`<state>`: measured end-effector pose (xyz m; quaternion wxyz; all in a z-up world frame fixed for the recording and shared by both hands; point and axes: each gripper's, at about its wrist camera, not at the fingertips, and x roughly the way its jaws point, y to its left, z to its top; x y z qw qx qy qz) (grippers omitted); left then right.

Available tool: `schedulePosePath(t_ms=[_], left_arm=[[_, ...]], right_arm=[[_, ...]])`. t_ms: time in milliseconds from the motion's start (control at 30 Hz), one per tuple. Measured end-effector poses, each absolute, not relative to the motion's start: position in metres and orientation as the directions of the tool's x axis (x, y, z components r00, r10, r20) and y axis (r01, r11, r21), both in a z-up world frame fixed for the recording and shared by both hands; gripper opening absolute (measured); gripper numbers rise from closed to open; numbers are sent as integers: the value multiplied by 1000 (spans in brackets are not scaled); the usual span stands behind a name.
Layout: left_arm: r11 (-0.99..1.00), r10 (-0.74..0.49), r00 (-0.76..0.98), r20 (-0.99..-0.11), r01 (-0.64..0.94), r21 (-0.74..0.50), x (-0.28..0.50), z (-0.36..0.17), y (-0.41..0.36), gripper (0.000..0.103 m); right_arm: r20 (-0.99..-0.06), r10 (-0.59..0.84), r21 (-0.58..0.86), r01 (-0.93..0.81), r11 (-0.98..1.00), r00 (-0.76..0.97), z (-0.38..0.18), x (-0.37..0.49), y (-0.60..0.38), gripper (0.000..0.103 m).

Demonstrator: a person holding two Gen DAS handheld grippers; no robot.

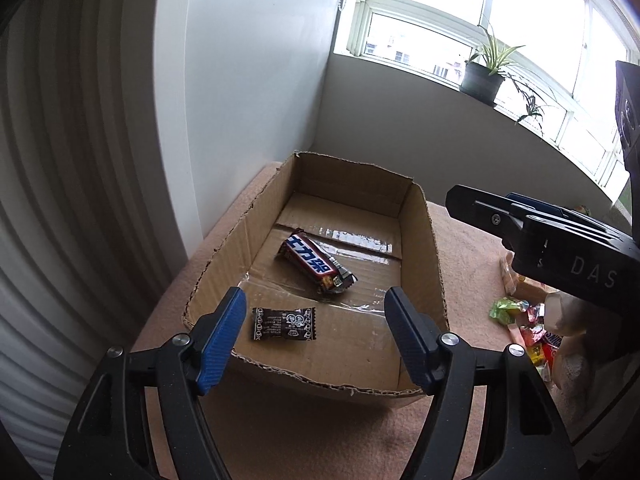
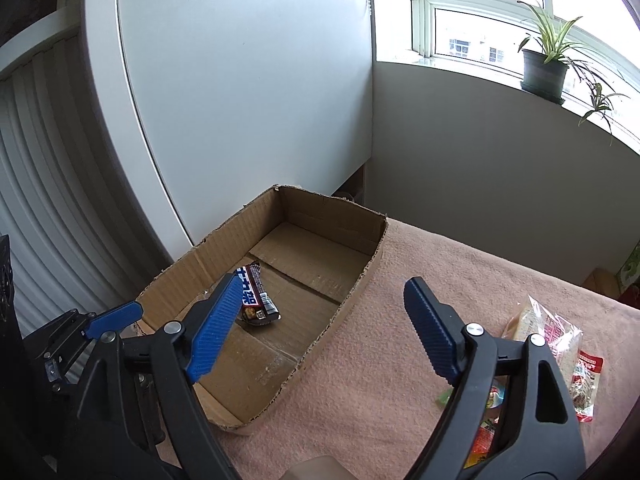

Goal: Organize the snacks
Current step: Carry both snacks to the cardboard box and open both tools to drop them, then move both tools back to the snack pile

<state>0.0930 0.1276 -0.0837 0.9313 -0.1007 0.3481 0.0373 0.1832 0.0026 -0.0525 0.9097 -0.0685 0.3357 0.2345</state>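
Both tongs are spread, empty: left tongs over the cardboard box's near edge, right tongs beside it. A chocolate bar and small candy lie inside, floor mostly bare.

I see the box open on top, most of its floor bare; only a bar and a small packet lie inside. Its walls fence the sides; my right gripper hangs beside it.

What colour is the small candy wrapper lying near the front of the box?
The small candy wrapper is dark brown-black with white print, best seen in the left wrist view.
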Motion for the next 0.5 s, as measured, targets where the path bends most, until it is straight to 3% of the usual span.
schedulePosePath(t_ms=[500], left_arm=[[984,-67,755,-653,-59,-169,77,-76,84,71]], right_arm=[[-663,260,28,-323,946,702,-52,143,-131,85]])
